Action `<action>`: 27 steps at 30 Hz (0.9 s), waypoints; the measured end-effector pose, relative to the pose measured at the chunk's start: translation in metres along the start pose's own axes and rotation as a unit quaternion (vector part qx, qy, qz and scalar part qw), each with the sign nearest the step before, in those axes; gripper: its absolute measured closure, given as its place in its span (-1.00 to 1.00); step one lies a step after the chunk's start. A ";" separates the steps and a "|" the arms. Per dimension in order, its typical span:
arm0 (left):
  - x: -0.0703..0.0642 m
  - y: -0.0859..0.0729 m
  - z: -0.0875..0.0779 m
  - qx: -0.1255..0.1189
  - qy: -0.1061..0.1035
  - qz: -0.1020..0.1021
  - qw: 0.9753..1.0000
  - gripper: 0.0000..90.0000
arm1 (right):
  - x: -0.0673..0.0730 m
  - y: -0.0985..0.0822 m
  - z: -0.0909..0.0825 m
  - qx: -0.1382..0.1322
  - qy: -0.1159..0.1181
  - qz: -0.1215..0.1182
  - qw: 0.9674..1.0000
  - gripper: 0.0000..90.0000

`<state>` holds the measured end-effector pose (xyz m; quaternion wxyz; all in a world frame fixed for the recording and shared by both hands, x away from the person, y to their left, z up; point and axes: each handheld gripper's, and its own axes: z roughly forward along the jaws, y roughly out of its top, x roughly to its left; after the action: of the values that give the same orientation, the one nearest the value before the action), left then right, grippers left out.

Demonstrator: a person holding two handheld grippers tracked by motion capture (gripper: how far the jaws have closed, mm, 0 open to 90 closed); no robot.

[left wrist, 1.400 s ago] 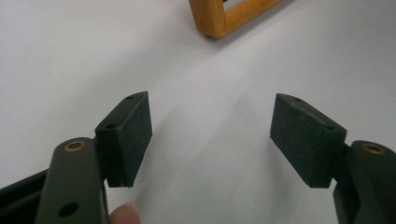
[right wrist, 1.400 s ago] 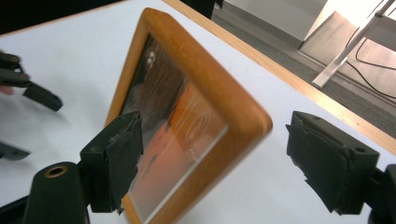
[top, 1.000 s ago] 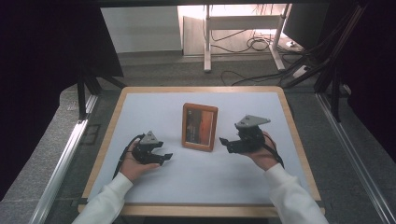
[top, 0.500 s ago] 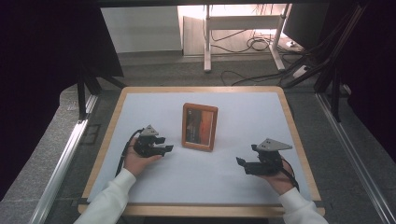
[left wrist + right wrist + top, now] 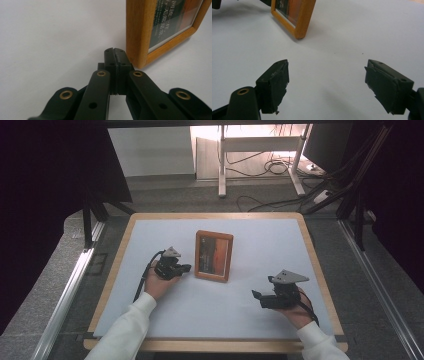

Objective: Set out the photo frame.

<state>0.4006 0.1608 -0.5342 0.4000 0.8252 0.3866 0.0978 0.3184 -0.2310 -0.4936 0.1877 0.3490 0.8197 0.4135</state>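
A wooden picture frame (image 5: 214,256) with a dark and orange print lies on the white mat in the middle of the table. My left gripper (image 5: 186,268) sits just left of the frame, low over the mat. Its jaws have just been closing and now stand shut with nothing between them. In the left gripper view the shut tips (image 5: 115,51) almost touch the frame (image 5: 140,30) at its near corner. My right gripper (image 5: 256,296) rests at the front right, open and holding nothing. In the right gripper view the frame (image 5: 302,15) lies well beyond its wide jaws (image 5: 327,75).
The white mat (image 5: 260,245) covers a table with a wooden rim (image 5: 320,270). Metal rails run along both sides of the table. Beyond the far edge are desk legs and cables (image 5: 270,167) on the floor.
The left gripper has slid right to the frame's left edge and its jaws have shut. The right gripper has left the frame's right side and come down at the front right.
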 end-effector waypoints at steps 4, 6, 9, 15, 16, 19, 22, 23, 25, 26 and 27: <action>-0.006 0.002 0.001 -0.001 -0.012 0.011 1.000 1.00 | -0.001 -0.003 0.001 0.005 0.000 0.003 1.000 -0.58; -0.010 0.002 0.002 0.003 -0.004 0.020 1.000 1.00 | -0.001 -0.004 0.002 0.006 -0.001 0.004 1.000 -0.58; -0.009 0.002 0.002 0.002 -0.011 0.015 1.000 1.00 | -0.001 -0.004 0.001 0.007 -0.003 0.003 1.000 -0.58; -0.011 0.001 0.002 0.004 -0.014 0.020 1.000 1.00 | -0.001 -0.004 0.002 0.006 -0.003 0.004 1.000 -0.58; -0.012 0.001 0.002 0.005 -0.016 0.021 1.000 1.00 | -0.001 -0.004 0.002 0.007 -0.003 0.004 1.000 -0.58; -0.013 0.001 0.002 0.005 -0.017 0.023 1.000 1.00 | -0.001 -0.004 0.002 0.007 -0.003 0.004 1.000 -0.58; -0.015 0.001 0.002 0.005 -0.018 0.025 1.000 1.00 | -0.001 -0.004 0.002 0.007 -0.002 0.003 1.000 -0.58; -0.015 0.001 0.002 0.006 -0.018 0.026 0.999 1.00 | -0.001 -0.004 0.002 0.008 -0.003 0.003 1.000 -0.58; -0.016 0.001 0.002 0.007 -0.019 0.028 0.999 1.00 | -0.001 -0.004 0.002 0.009 -0.003 0.002 1.000 -0.58; -0.016 0.001 0.002 0.008 -0.020 0.029 0.999 1.00 | -0.001 -0.004 0.002 0.009 -0.003 0.002 1.000 -0.58; -0.017 0.001 0.003 0.008 -0.020 0.029 0.999 1.00 | -0.001 -0.004 0.002 0.009 -0.003 0.002 1.000 -0.58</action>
<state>0.3908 0.1471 -0.5329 0.3979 0.8412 0.3550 0.0895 0.3191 -0.2324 -0.4983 0.1858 0.3538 0.8223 0.4052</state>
